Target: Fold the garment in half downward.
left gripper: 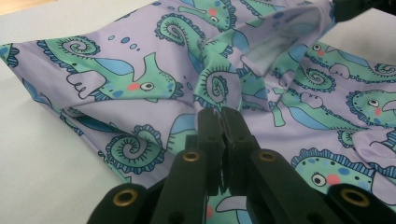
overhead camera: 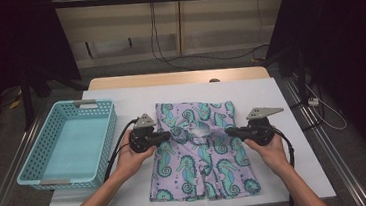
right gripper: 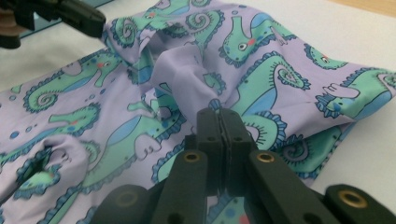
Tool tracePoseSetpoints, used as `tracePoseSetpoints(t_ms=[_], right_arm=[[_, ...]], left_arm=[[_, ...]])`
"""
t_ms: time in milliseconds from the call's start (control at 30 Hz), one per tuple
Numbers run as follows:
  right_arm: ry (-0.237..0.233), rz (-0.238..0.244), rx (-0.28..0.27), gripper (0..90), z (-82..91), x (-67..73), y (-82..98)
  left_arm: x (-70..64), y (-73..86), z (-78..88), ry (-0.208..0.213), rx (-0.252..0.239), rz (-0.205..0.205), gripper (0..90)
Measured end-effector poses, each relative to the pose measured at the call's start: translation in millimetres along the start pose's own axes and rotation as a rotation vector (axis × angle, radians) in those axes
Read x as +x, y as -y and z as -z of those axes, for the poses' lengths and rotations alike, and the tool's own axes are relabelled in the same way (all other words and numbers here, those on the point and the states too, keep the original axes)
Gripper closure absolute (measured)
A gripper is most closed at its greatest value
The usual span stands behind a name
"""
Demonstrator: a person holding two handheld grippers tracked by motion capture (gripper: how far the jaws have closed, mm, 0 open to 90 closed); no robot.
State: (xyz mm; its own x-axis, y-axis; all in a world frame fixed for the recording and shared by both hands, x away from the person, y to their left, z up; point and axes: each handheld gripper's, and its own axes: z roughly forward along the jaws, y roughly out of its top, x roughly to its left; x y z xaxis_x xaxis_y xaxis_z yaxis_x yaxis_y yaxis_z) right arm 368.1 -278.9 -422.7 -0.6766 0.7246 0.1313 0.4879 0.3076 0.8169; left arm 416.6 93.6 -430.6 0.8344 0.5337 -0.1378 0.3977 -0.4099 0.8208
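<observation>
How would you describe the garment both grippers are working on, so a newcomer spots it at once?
On the white table top, right of the turquoise basket, lies a lilac cloth between the left gripper and the right gripper, each pinching a fold. Its green seahorse print makes it the one patterned thing there.

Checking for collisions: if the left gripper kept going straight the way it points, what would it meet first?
Probably the raised fold of the seahorse cloth just ahead of the left gripper; beyond it, likely the right gripper.
</observation>
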Motion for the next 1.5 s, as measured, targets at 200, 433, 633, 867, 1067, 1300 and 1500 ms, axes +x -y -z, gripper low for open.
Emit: tracePoseSetpoints(t_ms=[200,433,633,867,1067,1300,1500], right_arm=[[-0.003,0.001,0.007,88.5,10.0,5.0,9.6],[-0.007,0.005,0.003,88.4,13.2,8.6,11.0],[-0.012,0.012,-0.012,88.4,17.8,14.7,9.5],[-0.015,0.017,-0.029,88.5,24.3,18.0,10.0],[-0.021,0.027,-0.024,88.5,25.5,21.1,10.9],[-0.029,0.031,-0.01,88.5,30.0,23.8,16.8],[-0.036,0.033,-0.005,88.4,35.7,28.3,22.6]], left_arm=[[-5.2,-0.4,13.2,0.023,-0.036,0.009,88.0],[-15.7,5.7,24.1,0.033,-0.055,-0.003,88.0],[-20.1,10.3,29.8,0.032,-0.069,0.008,88.0],[-24.9,12.9,32.0,0.039,-0.064,0.015,87.9],[-29.9,16.4,32.8,0.047,-0.05,0.009,87.9],[-32.9,23.3,38.4,0.053,-0.044,0.015,87.9],[-38.7,24.9,39.6,0.067,-0.036,0.008,87.9]])
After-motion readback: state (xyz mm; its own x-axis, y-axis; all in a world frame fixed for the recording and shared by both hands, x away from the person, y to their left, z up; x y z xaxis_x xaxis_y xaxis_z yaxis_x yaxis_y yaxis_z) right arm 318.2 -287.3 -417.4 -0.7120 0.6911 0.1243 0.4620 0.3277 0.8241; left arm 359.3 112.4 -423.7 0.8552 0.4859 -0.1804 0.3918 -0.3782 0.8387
